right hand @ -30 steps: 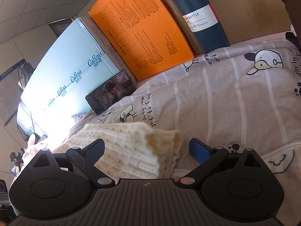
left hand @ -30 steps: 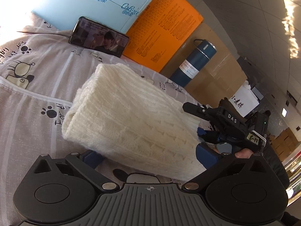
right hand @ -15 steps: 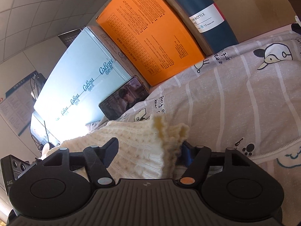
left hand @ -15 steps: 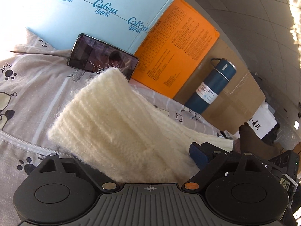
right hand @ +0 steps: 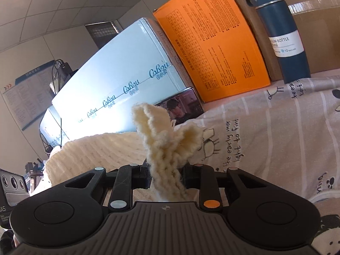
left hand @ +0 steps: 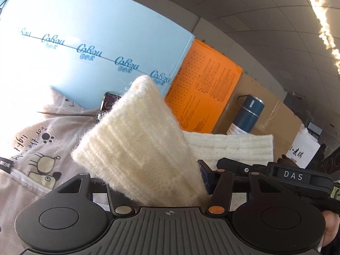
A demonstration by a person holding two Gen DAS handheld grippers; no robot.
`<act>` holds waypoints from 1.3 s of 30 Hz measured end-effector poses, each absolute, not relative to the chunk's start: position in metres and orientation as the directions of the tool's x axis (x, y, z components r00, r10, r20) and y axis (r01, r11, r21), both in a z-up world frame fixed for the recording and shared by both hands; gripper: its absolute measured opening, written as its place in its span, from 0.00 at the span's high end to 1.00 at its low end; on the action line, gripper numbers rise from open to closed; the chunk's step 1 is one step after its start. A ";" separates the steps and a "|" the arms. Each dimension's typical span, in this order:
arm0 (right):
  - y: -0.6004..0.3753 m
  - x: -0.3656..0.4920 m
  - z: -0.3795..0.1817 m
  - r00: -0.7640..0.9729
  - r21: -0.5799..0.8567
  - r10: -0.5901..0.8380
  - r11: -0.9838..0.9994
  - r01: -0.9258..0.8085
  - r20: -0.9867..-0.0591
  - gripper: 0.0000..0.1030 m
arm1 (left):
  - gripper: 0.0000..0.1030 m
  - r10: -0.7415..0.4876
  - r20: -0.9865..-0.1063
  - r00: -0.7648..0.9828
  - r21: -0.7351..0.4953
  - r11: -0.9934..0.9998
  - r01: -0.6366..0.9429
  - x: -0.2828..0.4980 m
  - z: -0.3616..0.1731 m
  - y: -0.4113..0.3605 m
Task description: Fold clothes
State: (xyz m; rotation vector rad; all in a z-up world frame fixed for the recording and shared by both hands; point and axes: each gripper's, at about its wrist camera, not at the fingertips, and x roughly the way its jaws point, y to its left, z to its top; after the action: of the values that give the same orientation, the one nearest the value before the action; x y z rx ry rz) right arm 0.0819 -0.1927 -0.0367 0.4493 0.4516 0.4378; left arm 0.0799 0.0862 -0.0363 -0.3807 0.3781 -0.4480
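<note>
A cream knitted sweater (left hand: 136,148) is lifted off the printed grey bed cover (left hand: 31,148). A thick folded end of it is clamped in my left gripper (left hand: 148,182), which is shut on it. The rest of the sweater stretches right (left hand: 229,148) toward the other gripper's black body (left hand: 293,176). In the right wrist view, my right gripper (right hand: 165,174) is shut on a bunched edge of the sweater (right hand: 163,140), which sticks up between the fingers. More of the knit (right hand: 95,155) hangs to the left, above the cover (right hand: 276,138).
Along the back stand a light blue box (left hand: 95,42), an orange box (left hand: 204,89), a dark blue vacuum bottle (left hand: 246,114) and a cardboard box (left hand: 276,119). A phone (right hand: 182,106) with a lit screen leans on the blue box. A person's hand (left hand: 331,229) shows at the right edge.
Both grippers have closed on the sweater's two ends and raised it off the cover. Both views have tilted upward toward the boxes.
</note>
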 end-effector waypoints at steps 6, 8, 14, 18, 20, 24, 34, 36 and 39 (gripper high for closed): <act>-0.113 0.105 0.011 0.800 0.449 0.564 0.781 -0.435 -0.206 0.77 | 0.55 -0.319 -0.047 0.946 -0.534 0.808 0.247 0.075 -0.018 0.168; -0.081 0.115 0.022 0.780 0.430 0.600 0.760 -0.487 -0.177 0.77 | 0.56 -0.226 0.020 0.974 -0.547 0.813 0.200 0.074 -0.016 0.195; 0.018 0.151 0.030 0.680 0.449 0.717 0.664 -0.598 -0.154 0.77 | 0.56 0.077 0.137 0.988 -0.529 0.849 0.007 0.073 -0.019 0.255; 0.067 0.180 0.013 0.659 0.451 0.726 0.663 -0.597 -0.195 0.77 | 0.58 0.148 0.064 0.987 -0.616 0.784 -0.078 0.090 -0.038 0.284; 0.084 0.195 0.003 0.654 0.459 0.723 0.670 -0.584 -0.223 0.77 | 0.58 0.170 0.018 0.985 -0.646 0.754 -0.118 0.100 -0.048 0.294; 0.104 0.221 -0.021 0.674 0.432 0.683 0.718 -0.546 -0.282 0.77 | 0.58 0.193 -0.076 0.978 -0.605 0.771 -0.199 0.116 -0.056 0.292; 0.107 0.255 -0.070 0.699 0.377 0.560 0.825 -0.420 -0.445 0.55 | 0.23 0.321 -0.406 0.856 -0.492 0.712 -0.501 0.144 -0.073 0.304; 0.103 0.254 -0.069 0.709 0.389 0.548 0.830 -0.399 -0.444 0.35 | 0.17 0.342 -0.412 0.844 -0.490 0.698 -0.522 0.141 -0.073 0.304; 0.102 0.248 -0.067 0.736 0.368 0.504 0.857 -0.360 -0.453 0.23 | 0.14 0.370 -0.408 0.834 -0.492 0.680 -0.543 0.135 -0.070 0.305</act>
State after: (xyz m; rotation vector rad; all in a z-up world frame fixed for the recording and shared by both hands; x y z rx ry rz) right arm 0.2478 0.1017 -0.0672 0.2650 0.5708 0.4805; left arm 0.1353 0.3047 -0.0700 -0.6408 0.2869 0.5204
